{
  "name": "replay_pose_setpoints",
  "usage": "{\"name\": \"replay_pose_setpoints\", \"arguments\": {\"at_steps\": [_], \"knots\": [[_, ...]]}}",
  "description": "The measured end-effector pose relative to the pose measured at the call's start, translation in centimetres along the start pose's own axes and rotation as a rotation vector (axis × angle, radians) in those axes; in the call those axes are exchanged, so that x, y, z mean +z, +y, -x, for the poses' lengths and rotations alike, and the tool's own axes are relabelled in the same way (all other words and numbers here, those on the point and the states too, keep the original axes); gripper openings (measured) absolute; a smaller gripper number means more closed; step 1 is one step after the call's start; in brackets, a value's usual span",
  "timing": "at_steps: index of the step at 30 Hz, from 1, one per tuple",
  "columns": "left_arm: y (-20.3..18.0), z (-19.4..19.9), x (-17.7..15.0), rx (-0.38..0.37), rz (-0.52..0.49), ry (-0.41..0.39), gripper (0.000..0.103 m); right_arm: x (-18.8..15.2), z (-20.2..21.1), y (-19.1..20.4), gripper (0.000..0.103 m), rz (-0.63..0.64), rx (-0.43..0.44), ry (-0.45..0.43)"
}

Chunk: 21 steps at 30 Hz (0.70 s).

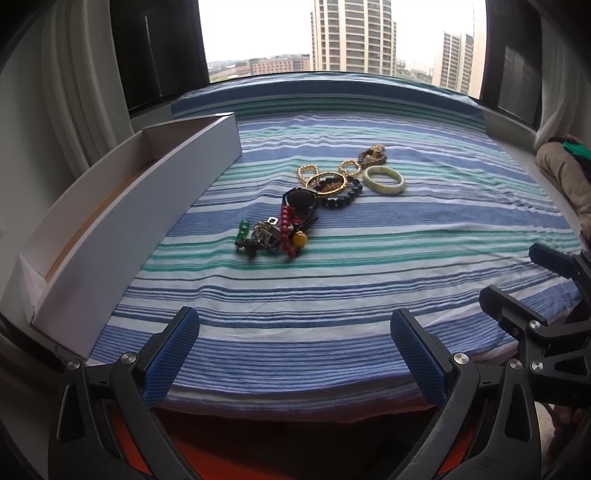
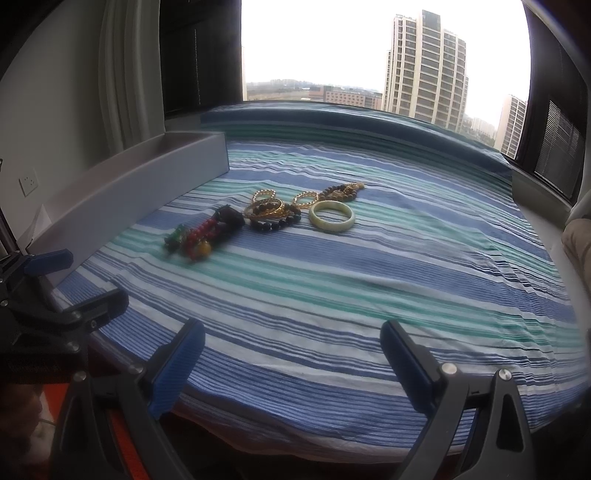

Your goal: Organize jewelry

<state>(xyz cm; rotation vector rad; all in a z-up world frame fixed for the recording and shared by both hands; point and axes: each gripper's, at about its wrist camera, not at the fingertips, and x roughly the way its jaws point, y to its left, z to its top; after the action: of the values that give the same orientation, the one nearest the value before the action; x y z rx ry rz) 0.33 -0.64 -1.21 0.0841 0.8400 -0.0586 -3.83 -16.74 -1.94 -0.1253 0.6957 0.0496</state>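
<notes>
Both the left tongs (image 1: 295, 354) and the right tongs (image 2: 291, 365) are being held spread and empty at the near edge. The jewelry (image 1: 314, 195) is lying heaped mid-surface, well apart from them. One loose piece, the pale jade bangle (image 1: 383, 180), is probably best taken first, lifted clear of the tangled beads and carried to the white box (image 1: 122, 229) at left. The striped cloth (image 1: 332, 295) is covering a window ledge, with tower blocks (image 1: 352, 35) showing beyond the glass.

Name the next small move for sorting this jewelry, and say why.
Probably reach the right gripper forward to the pale green bangle. Both grippers are open and empty, the bangle lies apart from the tangled pile, and the white box has room.
</notes>
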Motion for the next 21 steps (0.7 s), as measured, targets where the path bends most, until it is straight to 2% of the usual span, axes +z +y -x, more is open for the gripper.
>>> {"name": "replay_pose_setpoints", "arguments": {"at_steps": [21], "knots": [[-0.07,0.07,-0.14,-0.001,-0.001,-0.001,0.103,-0.09,-0.07,0.23,0.098,0.001,0.002,0.000]]}}
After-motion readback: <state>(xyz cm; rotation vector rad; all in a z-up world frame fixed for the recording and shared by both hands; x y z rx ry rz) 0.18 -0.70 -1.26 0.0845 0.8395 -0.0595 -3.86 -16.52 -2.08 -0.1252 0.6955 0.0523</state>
